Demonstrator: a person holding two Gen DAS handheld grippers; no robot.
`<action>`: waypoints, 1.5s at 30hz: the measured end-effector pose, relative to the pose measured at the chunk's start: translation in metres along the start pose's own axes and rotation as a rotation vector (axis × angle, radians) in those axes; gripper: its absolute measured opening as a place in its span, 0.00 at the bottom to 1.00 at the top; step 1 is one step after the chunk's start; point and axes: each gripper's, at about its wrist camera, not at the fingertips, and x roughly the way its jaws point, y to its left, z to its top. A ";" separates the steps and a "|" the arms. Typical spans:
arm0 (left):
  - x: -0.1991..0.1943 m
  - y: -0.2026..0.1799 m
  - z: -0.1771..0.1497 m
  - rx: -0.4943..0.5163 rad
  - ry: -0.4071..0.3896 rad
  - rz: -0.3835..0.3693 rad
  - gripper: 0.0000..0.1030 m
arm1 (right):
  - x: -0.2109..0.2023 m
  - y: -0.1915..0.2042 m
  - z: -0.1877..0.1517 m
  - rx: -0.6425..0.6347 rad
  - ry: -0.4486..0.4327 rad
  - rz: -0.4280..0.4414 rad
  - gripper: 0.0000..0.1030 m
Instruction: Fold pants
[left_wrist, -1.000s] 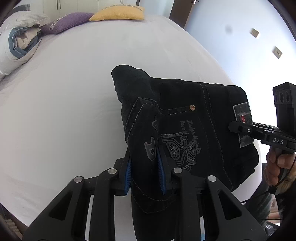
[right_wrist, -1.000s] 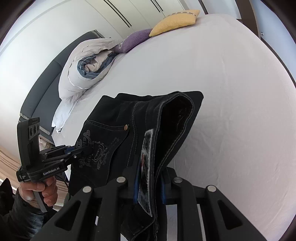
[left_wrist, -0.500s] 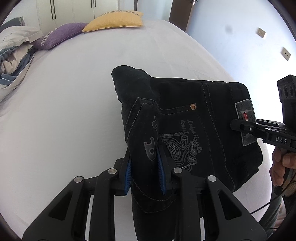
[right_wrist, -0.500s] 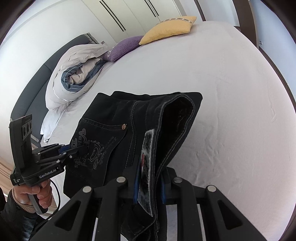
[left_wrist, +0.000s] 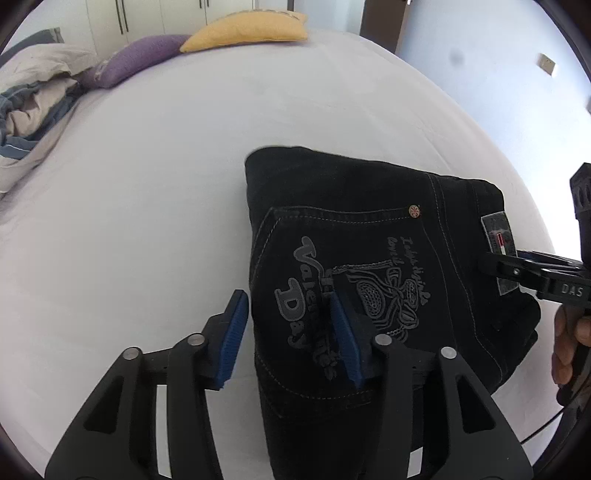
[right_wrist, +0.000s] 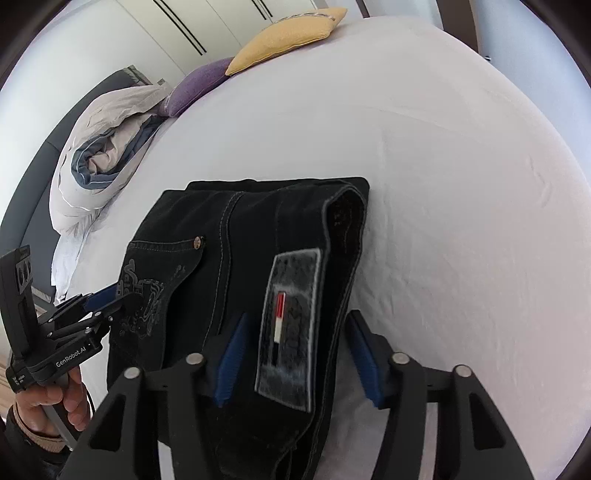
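Lying on bed: we find the black jeans (left_wrist: 354, 236) folded into a compact stack on the white bed sheet (left_wrist: 147, 192), back pocket print facing up, near the bed's close edge.
Left gripper: our left gripper (left_wrist: 291, 328) is released; its blue pads stand apart, straddling the left edge of the stack, the right pad (left_wrist: 341, 338) resting on the pocket print, the left pad over bare sheet.
Right gripper: our right gripper (right_wrist: 295, 347) is also released; its pads stand wide apart on either side of the waistband's grey label patch (right_wrist: 290, 325), neither pinching cloth.
Cross views: each gripper shows in the other's camera, the left one (right_wrist: 103, 299) at the pocket side, the right one (left_wrist: 517, 266) at the label side.
Edges: the far fold of the jeans runs straight; the waistband edge curls open on the right wrist view.
Open room: we see wide bare sheet beyond and to the left of the stack, up to the yellow cushion (left_wrist: 243, 31), purple cushion (left_wrist: 136, 59) and bunched duvet (right_wrist: 103, 155) at the headboard end.
Hidden: the near end of the jeans is cut off behind both gripper frames; we cannot tell how many layers lie beneath.
Hard to read: the pocket lettering is partly covered by the left gripper's pad.
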 end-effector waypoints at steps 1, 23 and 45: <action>-0.009 0.000 -0.002 -0.005 -0.018 0.015 0.62 | -0.009 0.001 -0.004 -0.002 -0.018 -0.004 0.62; -0.356 -0.050 -0.094 -0.096 -0.614 0.140 1.00 | -0.321 0.162 -0.154 -0.372 -0.842 -0.261 1.00; -0.330 -0.071 -0.135 -0.159 -0.333 0.133 1.00 | -0.302 0.143 -0.189 -0.074 -0.503 -0.301 1.00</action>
